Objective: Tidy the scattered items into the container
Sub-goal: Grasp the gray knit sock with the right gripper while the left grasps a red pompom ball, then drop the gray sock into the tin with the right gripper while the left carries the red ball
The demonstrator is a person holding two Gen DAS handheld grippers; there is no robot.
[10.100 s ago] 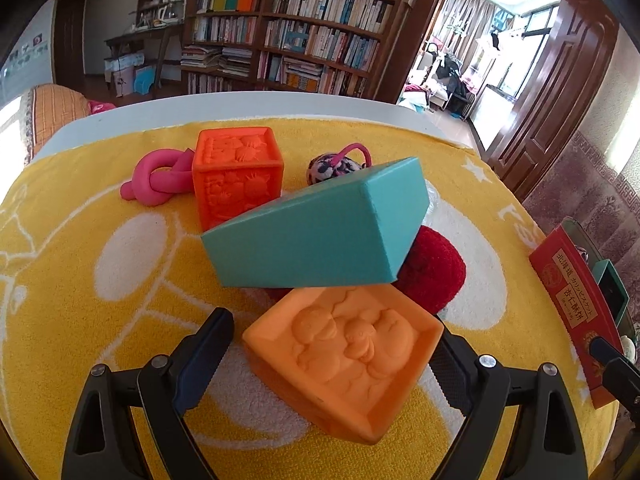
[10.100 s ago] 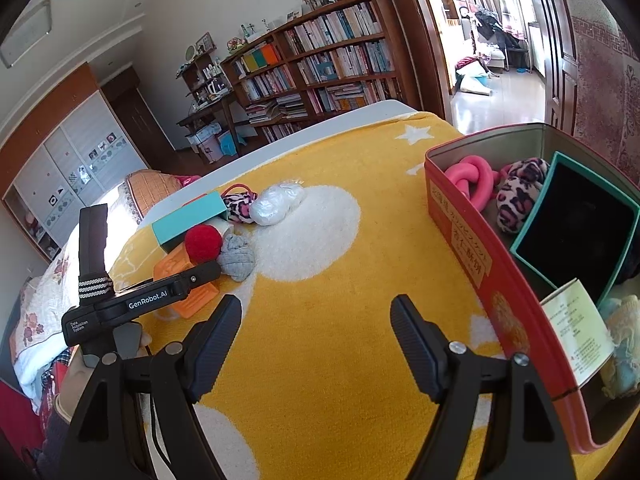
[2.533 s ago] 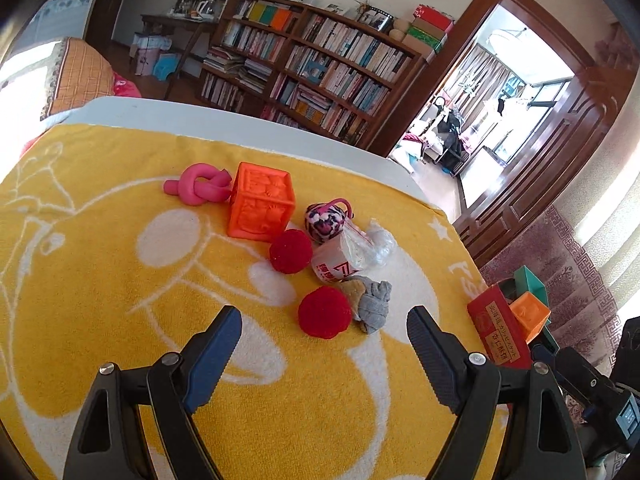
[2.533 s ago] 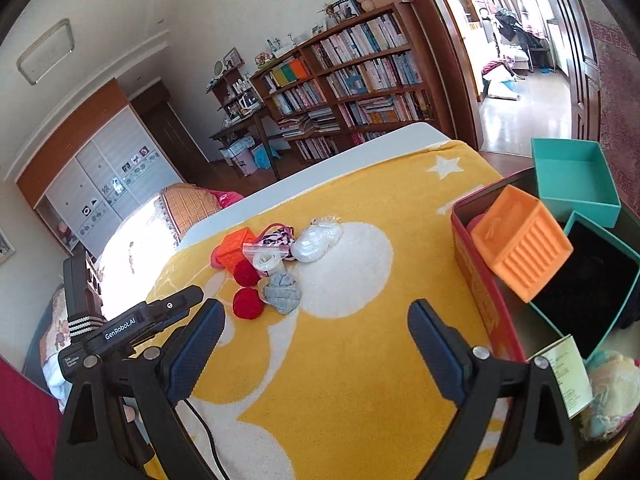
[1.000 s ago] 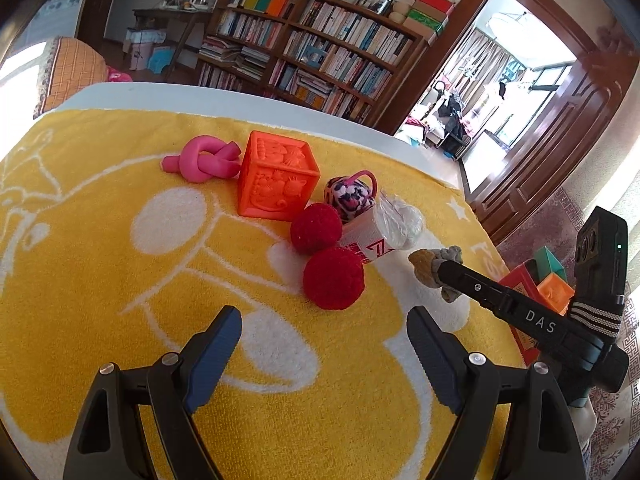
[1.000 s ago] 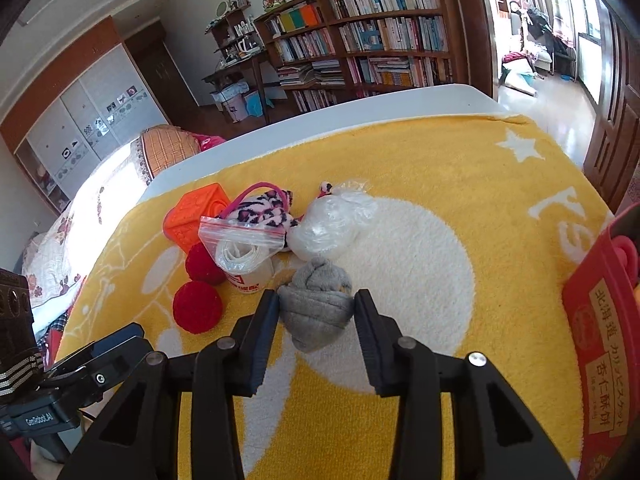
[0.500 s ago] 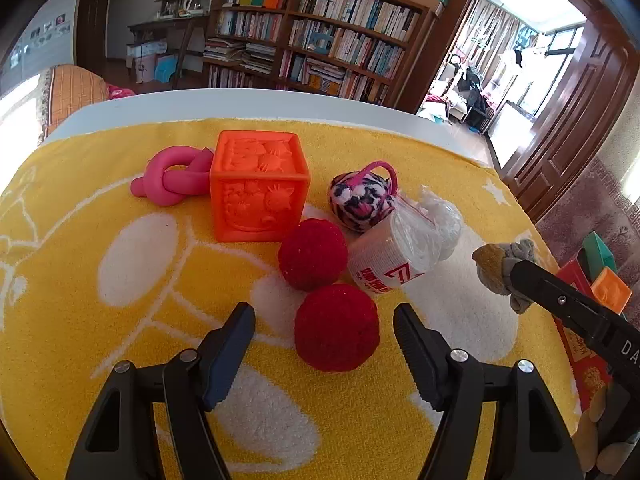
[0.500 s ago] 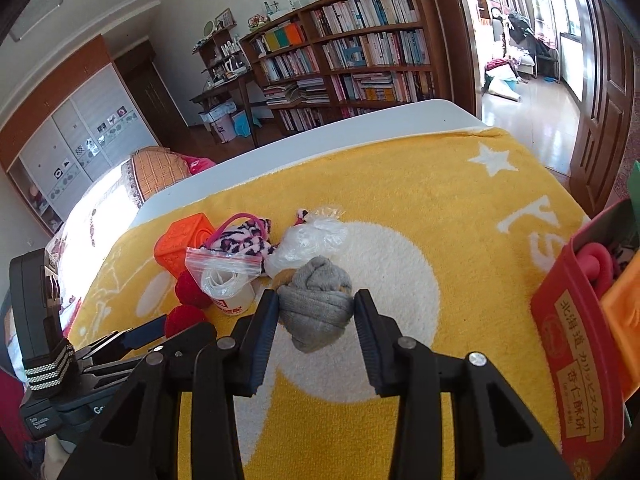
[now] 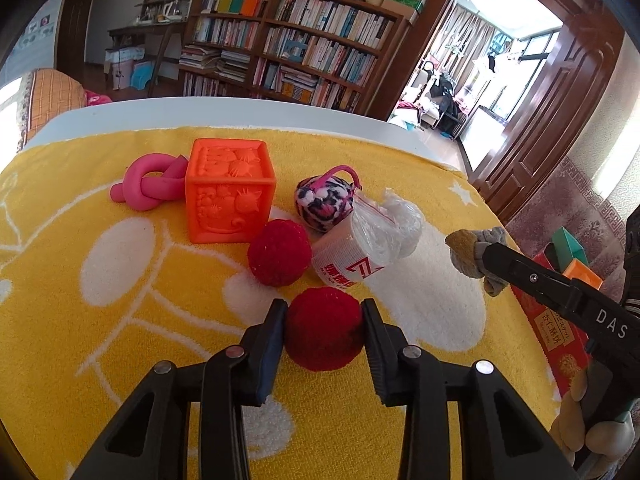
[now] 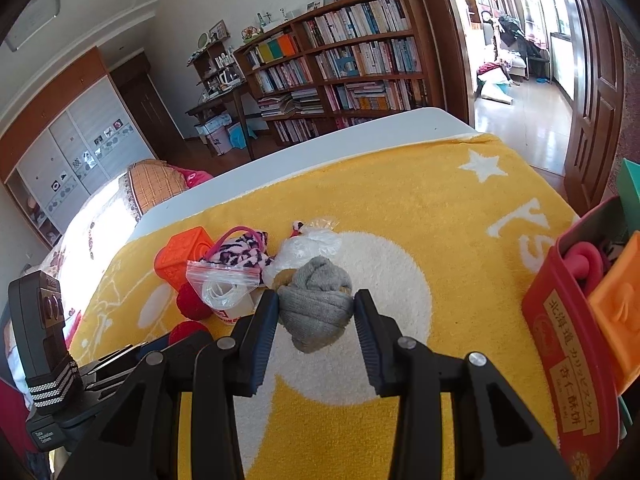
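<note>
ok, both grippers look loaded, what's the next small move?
Probably carry the right gripper over to the red tin and drop the grey sock: it is clamped and the tin sits close on its right. The left gripper is closing with the red ball between its fingers; lift after.

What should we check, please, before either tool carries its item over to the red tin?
1. Right tool shut on the grey sock bundle: ok, pads press both sides.
2. Left tool on the near red pompom: jaws closing, pads at both its sides; firm hold cannot tell.
3. Neighbours clear of the left grasp: ok, the second red pompom and the bagged roll lie apart from the pads.
4. Room in the red tin: cannot tell, only its near corner shows, already holding an orange block and a pink knot.
5. Tools clear of each other: ok, apart in the left wrist view.
</note>
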